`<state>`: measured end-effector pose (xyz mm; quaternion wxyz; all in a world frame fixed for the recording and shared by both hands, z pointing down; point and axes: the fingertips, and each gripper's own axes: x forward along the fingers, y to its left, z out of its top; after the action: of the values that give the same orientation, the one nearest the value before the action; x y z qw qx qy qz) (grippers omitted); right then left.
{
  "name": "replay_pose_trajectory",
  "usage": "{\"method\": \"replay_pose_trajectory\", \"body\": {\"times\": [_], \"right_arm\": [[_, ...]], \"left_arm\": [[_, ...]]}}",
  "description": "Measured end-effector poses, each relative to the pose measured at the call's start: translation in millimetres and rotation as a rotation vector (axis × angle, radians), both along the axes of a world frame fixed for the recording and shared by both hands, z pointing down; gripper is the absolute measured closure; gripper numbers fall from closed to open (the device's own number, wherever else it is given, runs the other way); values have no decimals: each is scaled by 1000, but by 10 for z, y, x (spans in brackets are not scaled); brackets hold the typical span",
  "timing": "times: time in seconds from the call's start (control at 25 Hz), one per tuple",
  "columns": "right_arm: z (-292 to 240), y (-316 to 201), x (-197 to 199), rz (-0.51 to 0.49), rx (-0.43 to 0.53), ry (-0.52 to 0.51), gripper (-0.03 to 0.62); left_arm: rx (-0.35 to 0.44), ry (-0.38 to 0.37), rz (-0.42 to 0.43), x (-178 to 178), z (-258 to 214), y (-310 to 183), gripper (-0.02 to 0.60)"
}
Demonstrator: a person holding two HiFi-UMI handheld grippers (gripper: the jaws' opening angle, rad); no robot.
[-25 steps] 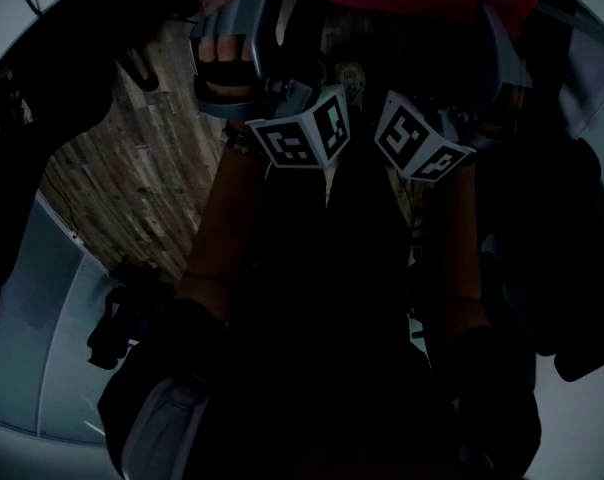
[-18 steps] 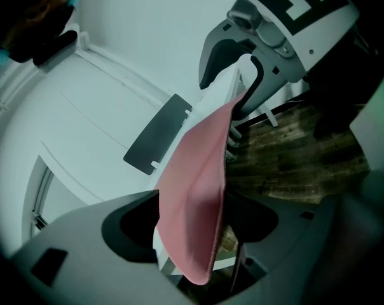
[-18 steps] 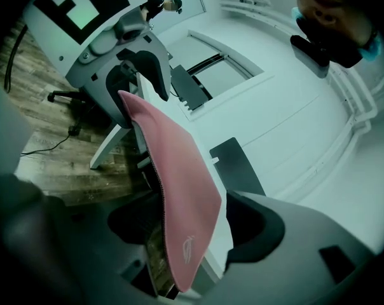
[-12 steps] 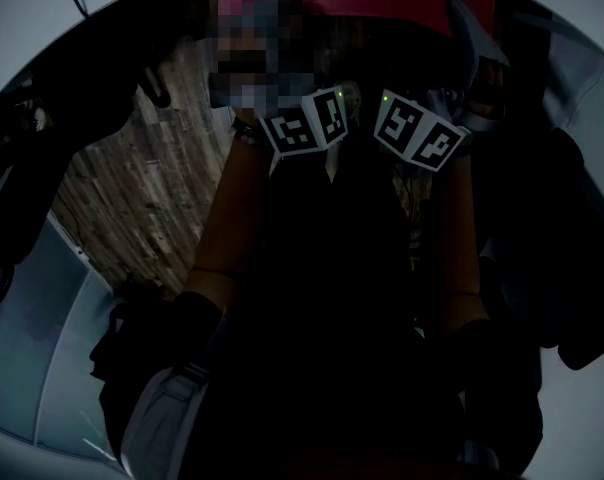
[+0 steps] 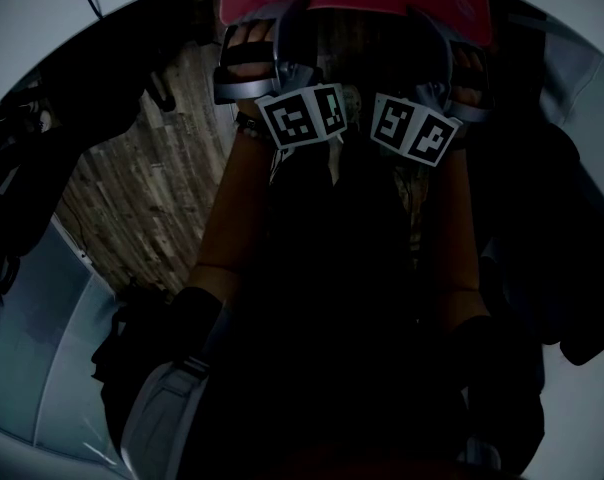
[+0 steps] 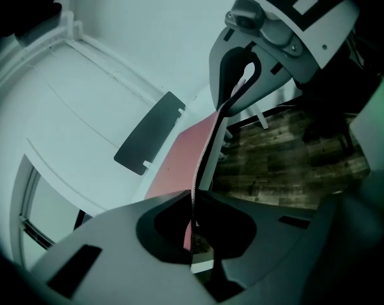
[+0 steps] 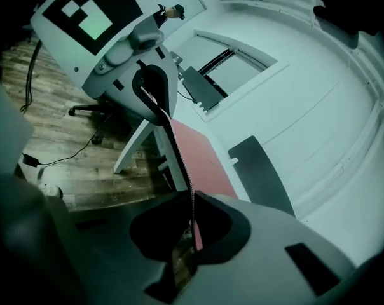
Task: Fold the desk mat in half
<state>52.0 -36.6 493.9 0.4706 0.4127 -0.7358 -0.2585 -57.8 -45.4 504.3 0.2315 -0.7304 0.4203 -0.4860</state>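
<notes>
the white desk [image 6: 84, 100] is carrying the red desk mat [image 6: 179, 161], its near edge sitting raised off it, with a dark flat panel [image 6: 150, 132] lying just beside the mat.

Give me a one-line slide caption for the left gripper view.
Left gripper, jaws just closed, pinches the edge of the red desk mat; right gripper clamps the same edge.

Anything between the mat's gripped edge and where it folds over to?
Nothing visible. The left tongs and right tongs have just closed on the mat's near edge; its top looks bare. A black panel lies on the table beside it, not on it.
</notes>
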Motion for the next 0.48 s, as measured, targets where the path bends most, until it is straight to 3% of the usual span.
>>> {"method": "replay_pose_trajectory", "body": {"times": [0.48], "right_arm": [[-124,-76,-14,13,-66,-12,554]], "left_arm": [[-99,51,24,-4,-63,-39,554]]}}
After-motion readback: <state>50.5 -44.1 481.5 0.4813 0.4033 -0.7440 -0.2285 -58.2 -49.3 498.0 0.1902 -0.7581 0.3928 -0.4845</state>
